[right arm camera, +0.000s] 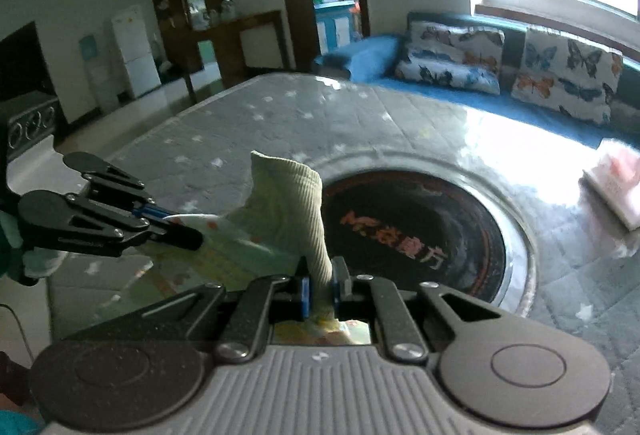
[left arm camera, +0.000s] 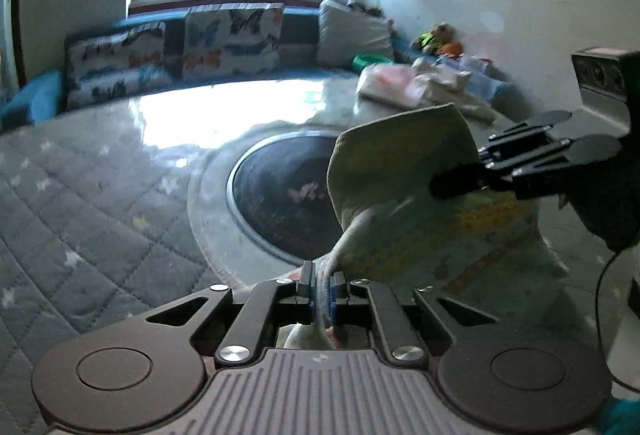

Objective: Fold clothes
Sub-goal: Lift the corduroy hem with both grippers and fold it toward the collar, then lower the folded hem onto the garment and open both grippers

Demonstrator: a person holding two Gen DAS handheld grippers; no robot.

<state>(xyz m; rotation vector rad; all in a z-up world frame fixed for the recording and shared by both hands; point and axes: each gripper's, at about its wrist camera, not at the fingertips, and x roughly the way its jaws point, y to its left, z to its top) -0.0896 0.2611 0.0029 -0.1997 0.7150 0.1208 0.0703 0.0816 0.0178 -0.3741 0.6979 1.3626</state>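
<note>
Your left gripper [left arm camera: 322,289] and right gripper [right arm camera: 320,285] each pinch the pale green garment [left arm camera: 400,171], held up just beside the table's round black burner [right arm camera: 420,231].

Garment [left arm camera: 400,171]: pale, ribbed cuff; lower part cut off behind left gripper [left arm camera: 322,289] body; type cannot tell.
Printed pattern on garment: blurred, unreadable.
Right gripper [left arm camera: 440,189]: fingertips sunk in cloth folds, base cut off by right frame edge in left wrist view.
Pile of pale clothes [left arm camera: 416,83] at far table edge: blurred, items indistinct.
Toys [left arm camera: 438,39] on sofa: too small to identify.
Folded pink item [right arm camera: 616,179]: cut off by frame edge.
</note>
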